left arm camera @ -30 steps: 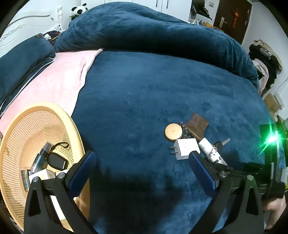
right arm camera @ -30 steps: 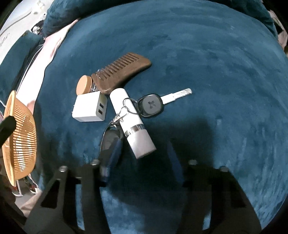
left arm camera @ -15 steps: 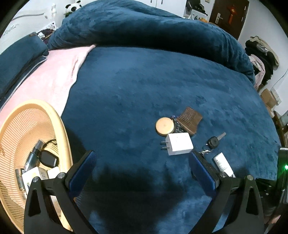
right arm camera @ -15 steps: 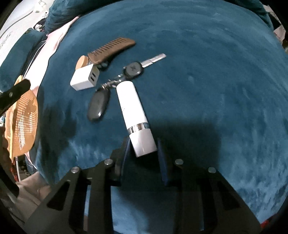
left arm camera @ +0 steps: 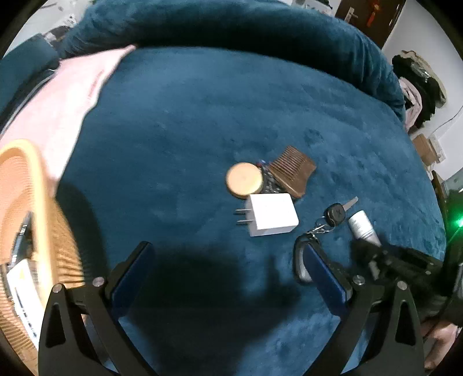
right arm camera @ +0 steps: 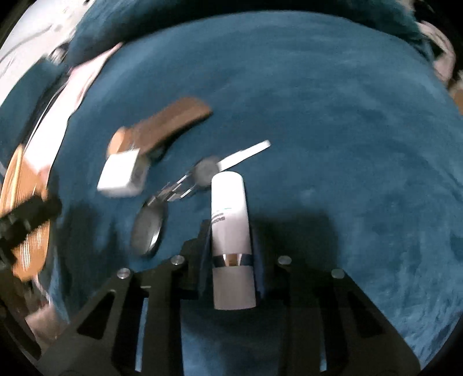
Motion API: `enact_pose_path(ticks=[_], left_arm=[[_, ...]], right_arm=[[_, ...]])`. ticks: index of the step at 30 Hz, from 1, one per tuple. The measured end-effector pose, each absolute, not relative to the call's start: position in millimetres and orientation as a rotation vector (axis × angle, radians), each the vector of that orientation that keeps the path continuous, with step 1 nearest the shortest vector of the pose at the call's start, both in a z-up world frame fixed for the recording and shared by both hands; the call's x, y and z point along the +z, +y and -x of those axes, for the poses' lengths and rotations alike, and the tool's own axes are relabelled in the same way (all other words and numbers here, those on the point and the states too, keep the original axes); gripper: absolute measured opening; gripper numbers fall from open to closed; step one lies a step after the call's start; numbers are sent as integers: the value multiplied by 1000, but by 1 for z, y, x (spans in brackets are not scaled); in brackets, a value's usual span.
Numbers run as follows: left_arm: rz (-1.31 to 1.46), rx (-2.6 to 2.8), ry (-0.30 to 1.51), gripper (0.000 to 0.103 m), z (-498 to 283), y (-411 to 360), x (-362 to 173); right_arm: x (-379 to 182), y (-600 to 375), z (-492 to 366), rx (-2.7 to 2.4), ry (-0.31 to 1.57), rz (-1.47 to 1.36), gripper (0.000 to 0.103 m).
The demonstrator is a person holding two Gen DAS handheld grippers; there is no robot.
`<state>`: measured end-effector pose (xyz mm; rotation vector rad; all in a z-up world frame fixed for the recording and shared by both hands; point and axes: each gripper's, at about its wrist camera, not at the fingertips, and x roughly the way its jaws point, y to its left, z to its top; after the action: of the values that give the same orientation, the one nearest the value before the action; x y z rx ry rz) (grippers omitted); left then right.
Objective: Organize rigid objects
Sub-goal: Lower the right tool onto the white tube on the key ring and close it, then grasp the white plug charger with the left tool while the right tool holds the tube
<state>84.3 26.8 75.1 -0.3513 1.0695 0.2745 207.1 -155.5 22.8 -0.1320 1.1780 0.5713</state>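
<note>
My right gripper (right arm camera: 230,231) is shut on a white tube with a silver band (right arm camera: 230,219), which also shows in the left wrist view (left arm camera: 363,227). A white charger plug (left arm camera: 272,214), a round wooden lid (left arm camera: 244,184), a brown wooden comb (left arm camera: 293,170) and a black car key with fob (left arm camera: 335,214) lie together on the blue bed cover. My left gripper (left arm camera: 225,269) is open and empty, just short of the charger. The right wrist view is blurred; the charger (right arm camera: 123,173), comb (right arm camera: 170,121) and key fob (right arm camera: 149,228) show there.
A tan woven basket (left arm camera: 37,202) with several small items stands at the left edge of the bed. A pink blanket (left arm camera: 63,95) lies behind it. A heaped blue duvet (left arm camera: 231,26) runs along the far side. The other gripper's black body (left arm camera: 405,269) is at the right.
My right gripper has closed on the white tube and lifted it off the key ring. My left gripper has moved forward and lower toward the charger.
</note>
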Motion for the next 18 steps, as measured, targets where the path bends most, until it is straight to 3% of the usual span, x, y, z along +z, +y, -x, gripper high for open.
enact_pose_path(ticks=[12, 18], left_arm=[[321, 301, 1148, 101, -133, 5, 37], [384, 307, 1162, 89, -145, 14, 20]], right_arm=[[10, -179, -217, 573, 1231, 47, 27], [8, -181, -215, 581, 1228, 40, 27]])
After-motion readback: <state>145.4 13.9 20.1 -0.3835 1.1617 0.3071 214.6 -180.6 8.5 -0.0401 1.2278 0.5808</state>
